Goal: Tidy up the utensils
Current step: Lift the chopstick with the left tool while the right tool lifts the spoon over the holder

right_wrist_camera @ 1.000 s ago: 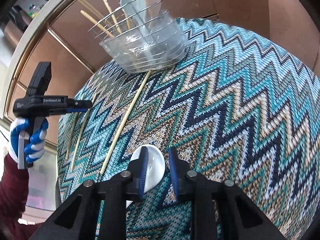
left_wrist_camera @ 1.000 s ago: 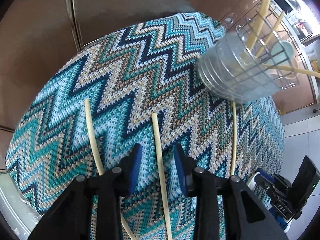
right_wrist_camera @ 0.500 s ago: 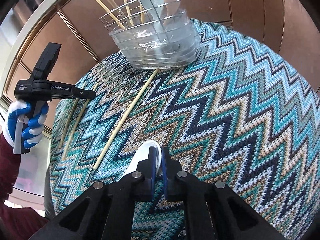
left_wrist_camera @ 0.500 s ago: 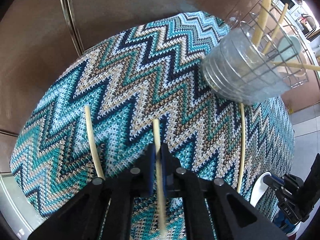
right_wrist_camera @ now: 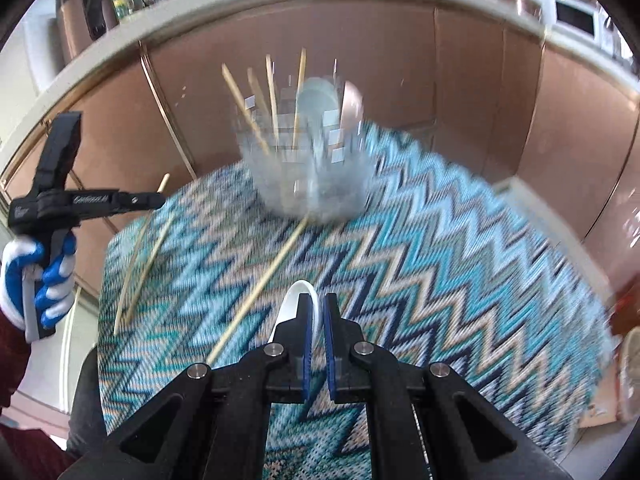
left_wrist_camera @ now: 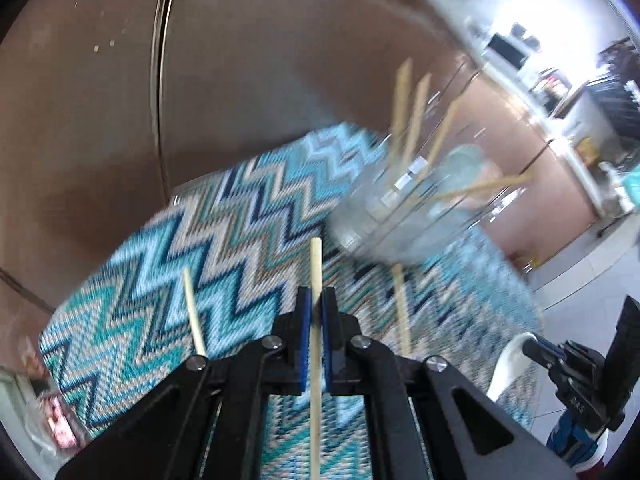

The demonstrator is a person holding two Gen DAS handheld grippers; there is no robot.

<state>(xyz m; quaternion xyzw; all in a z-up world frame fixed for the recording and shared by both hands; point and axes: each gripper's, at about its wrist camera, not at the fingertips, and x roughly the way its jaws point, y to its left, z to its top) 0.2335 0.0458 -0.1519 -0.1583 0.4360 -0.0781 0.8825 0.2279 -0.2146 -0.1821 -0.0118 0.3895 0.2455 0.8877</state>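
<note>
Left wrist view: a chopstick point(left_wrist_camera: 316, 280) is pinched between the closed jaws of the left gripper point(left_wrist_camera: 315, 312), which stood wide around it a second ago while it lay on the zigzag cloth point(left_wrist_camera: 168, 280); it is now carried clear of the cloth, its tip aimed toward the wire holder point(left_wrist_camera: 404, 216). In the right wrist view a white spoon point(right_wrist_camera: 298, 300) is clamped in the same way by the right gripper point(right_wrist_camera: 316, 320), whose jaws were also apart a second ago with the spoon flat on the cloth. Both pieces have been raised, and the blur suggests quick motion. Two chopsticks point(left_wrist_camera: 194, 316) point(left_wrist_camera: 401, 304) are left lying on the cloth to either side. The holder, already stocked with chopsticks and spoons, stands ahead at the cloth's far edge before a brown cabinet point(right_wrist_camera: 472, 80). The pickup is judged done for both pieces; delivery into the holder is what remains.
</note>
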